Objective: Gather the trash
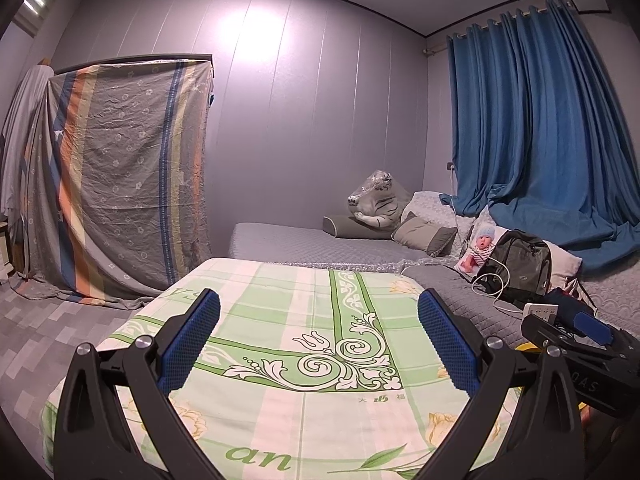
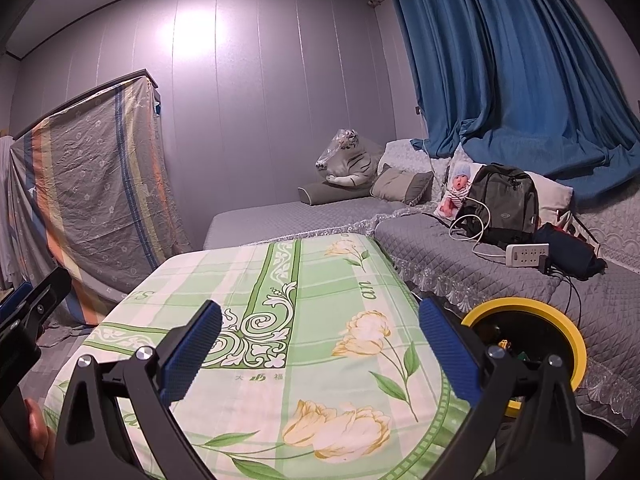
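My left gripper (image 1: 319,340) is open and empty above a table covered with a green floral cloth (image 1: 280,360). My right gripper (image 2: 320,344) is open and empty above the same cloth (image 2: 280,300). A yellow-rimmed bin (image 2: 576,340) stands between the table's right side and the grey bed; some items lie inside it, too dark to name. A sliver of its rim shows in the left wrist view (image 1: 527,346). The right gripper's body shows at the right of the left wrist view (image 1: 576,344). No trash shows on the cloth.
A grey quilted bed (image 2: 460,256) on the right holds a backpack (image 2: 504,200), a white power strip (image 2: 527,255) with cables, a baby doll (image 2: 456,188), pillows and a plush tiger (image 2: 348,160). Blue curtains (image 2: 520,60) hang behind. A sheet-draped wardrobe (image 1: 120,180) stands left.
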{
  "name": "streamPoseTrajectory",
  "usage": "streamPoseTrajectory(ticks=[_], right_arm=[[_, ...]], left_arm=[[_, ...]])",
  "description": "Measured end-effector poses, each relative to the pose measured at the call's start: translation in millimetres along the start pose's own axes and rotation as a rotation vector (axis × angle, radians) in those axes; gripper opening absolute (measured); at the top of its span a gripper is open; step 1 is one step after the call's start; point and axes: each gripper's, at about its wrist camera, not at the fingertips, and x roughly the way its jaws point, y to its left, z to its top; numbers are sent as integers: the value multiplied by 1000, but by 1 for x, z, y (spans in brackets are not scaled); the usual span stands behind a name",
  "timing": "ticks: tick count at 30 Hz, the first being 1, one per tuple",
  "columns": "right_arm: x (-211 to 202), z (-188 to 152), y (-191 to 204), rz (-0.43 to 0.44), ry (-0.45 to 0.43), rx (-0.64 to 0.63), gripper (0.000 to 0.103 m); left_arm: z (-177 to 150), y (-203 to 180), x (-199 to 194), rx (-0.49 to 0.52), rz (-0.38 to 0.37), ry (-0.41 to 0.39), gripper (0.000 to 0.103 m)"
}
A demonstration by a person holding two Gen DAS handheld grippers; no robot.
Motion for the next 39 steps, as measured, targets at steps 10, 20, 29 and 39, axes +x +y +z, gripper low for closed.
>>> streamPoseTrajectory(ticks=[10, 20, 29, 39], right_arm=[[2, -2, 0, 0, 10, 6, 95], [1, -1, 0, 0, 11, 7, 95], [1, -1, 0, 0, 13, 8, 95], [-1, -3, 2, -1, 20, 17, 95]], left_arm=[[0, 0, 1, 0, -6, 9, 95], [0, 0, 2, -1, -8, 14, 95], [-1, 0, 3, -1, -8, 21, 95], [-3, 2, 7, -7, -9, 30, 95]])
